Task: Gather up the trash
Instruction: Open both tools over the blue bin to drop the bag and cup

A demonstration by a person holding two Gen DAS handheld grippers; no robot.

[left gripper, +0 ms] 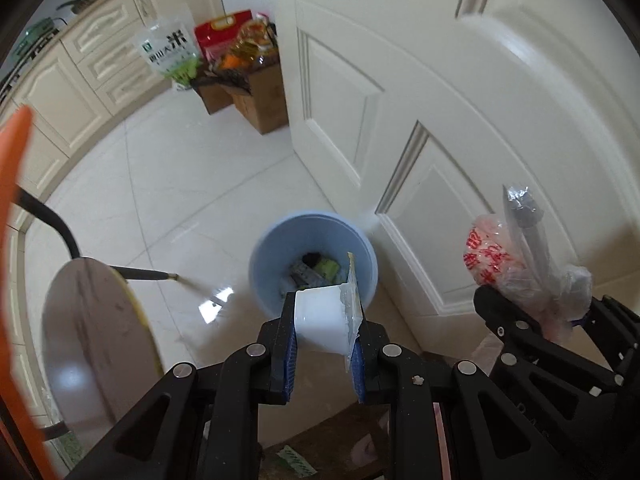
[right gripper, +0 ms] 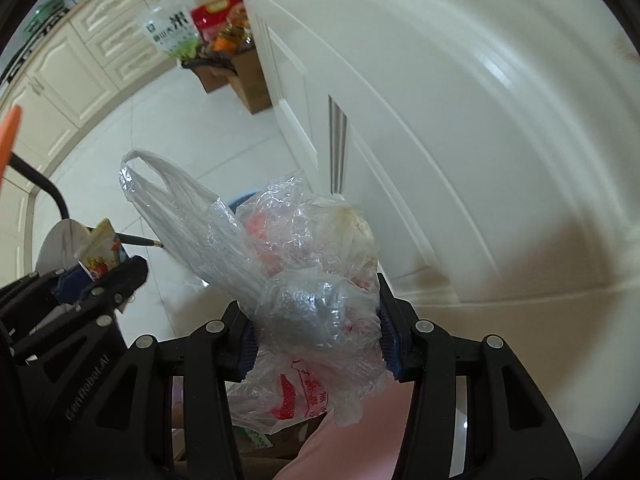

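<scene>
Left tongs (left gripper: pixel 326 354) clamped on a white plastic cup (left gripper: pixel 320 324) with a peeled foil lid (left gripper: pixel 354 304) hanging off its right side; blue pads pressed against the cup's two flanks, jaws only a little apart. Cup held directly above the light-blue waste bin (left gripper: pixel 313 258) as seen from the left wrist view. Bin on the white tiled floor (left gripper: pixel 192 184), just beside the cream panelled door (left gripper: pixel 420 100), already holding mixed scraps (black, green and printed wrappers visible inside).

Right tongs (right gripper: pixel 318 346) closed on a crumpled clear plastic bag (right gripper: pixel 304 280) with red print, jaws moderately apart around the bundle. One bag handle (right gripper: pixel 148 176) looped up and to the left. Something pale and rounded inside the bag at upper right (contents not identifiable). Bin almost wholly hidden behind the bag in the right wrist view, only a sliver of blue rim showing.

Both tongs pointed steeply downward, side by side, right one near the door.

Background: cream cabinets (left gripper: pixel 80 64) along the left, two cardboard boxes (left gripper: pixel 248 96) of groceries and a green-and-white printed sack (left gripper: pixel 172 48) on the floor in the far corner. Round stool seat (left gripper: pixel 96 336) with black legs at left; blurred orange object (left gripper: pixel 16 208) at the far left edge.
</scene>
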